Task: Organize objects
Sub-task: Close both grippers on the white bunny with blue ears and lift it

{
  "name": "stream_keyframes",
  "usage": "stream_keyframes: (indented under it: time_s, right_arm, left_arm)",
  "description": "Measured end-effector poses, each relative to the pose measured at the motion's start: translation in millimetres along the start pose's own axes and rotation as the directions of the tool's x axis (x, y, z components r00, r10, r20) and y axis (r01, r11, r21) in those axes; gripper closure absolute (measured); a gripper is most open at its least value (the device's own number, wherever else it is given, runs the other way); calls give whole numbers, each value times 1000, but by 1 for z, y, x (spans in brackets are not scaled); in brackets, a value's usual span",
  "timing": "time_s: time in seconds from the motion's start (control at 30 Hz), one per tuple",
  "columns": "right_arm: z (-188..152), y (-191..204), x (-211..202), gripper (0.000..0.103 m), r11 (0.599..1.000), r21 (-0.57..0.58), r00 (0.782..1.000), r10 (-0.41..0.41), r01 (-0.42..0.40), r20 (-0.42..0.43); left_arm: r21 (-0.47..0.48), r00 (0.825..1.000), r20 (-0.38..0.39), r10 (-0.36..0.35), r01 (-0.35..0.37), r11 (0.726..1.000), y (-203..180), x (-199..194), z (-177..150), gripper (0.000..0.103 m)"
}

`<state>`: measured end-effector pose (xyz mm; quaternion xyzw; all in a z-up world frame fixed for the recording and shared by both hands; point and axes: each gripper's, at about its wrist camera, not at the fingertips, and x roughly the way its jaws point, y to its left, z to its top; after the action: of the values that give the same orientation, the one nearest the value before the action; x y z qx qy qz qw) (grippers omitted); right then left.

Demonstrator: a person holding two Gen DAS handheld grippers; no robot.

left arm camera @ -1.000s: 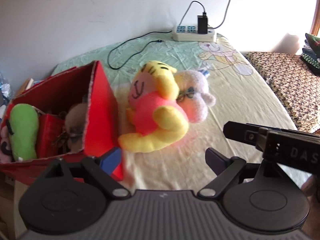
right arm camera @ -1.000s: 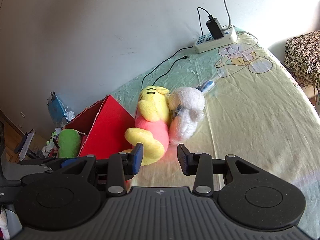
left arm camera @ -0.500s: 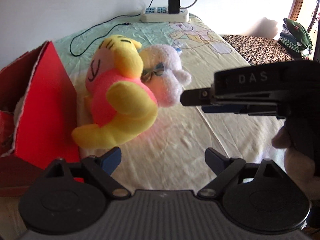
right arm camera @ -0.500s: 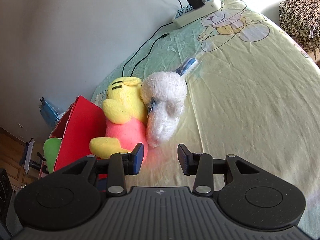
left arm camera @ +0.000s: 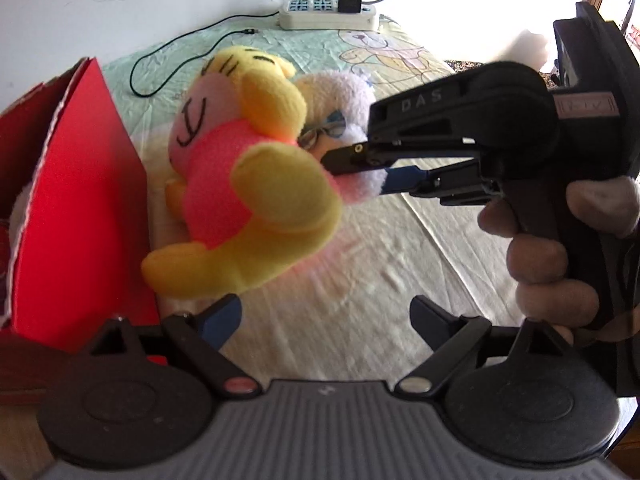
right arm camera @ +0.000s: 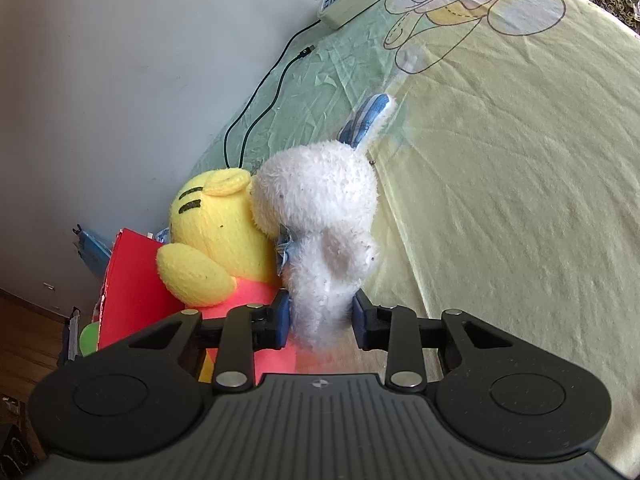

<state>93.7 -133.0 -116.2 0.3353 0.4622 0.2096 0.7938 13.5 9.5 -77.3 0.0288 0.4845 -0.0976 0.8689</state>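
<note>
1. Right gripper (right arm camera: 320, 318) — jaws have just been closing, now pinched on the lower body of the white plush rabbit (right arm camera: 320, 216); fur is squeezed between both pads.
2. The grip is judged low on the body so the rabbit can be peeled off its neighbour without dragging it.
3. Left gripper (left arm camera: 326, 316) — jaws spread wide, nothing between them; hovered just beside the yellow bear plush (left arm camera: 244, 184), probably as the next pick.
4. Bear and rabbit are pressed together on the bed sheet (right arm camera: 520, 200), bear against the wall of the red box (left arm camera: 76, 216) at the sheet's left edge.
5. Box already holds other toys — judged the drop-off.
6. Readable text: "DAS" moulded on the right gripper's finger arm. Nothing else legible.
</note>
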Motion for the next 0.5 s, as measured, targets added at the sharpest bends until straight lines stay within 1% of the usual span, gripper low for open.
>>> stream_keyframes:
  time_s: [0.23,0.37,0.5]
  right_arm:
    - [-12,-6,-30,73,1000,-19,1000,-7,7,16]
    - [-29,-21,-53,72,1000,1,1000,-14,14,2]
    - [-50,-35,-75,72,1000,20,1000,-23,23,-7]
  left_arm:
    - [27,998,37,-53,52,998,-10,-12,0,12]
    - [35,993,49,-109,108,994,-14,-22,-4,12]
    - [48,988,49,-148,146,988,-25,-28,-11,12]
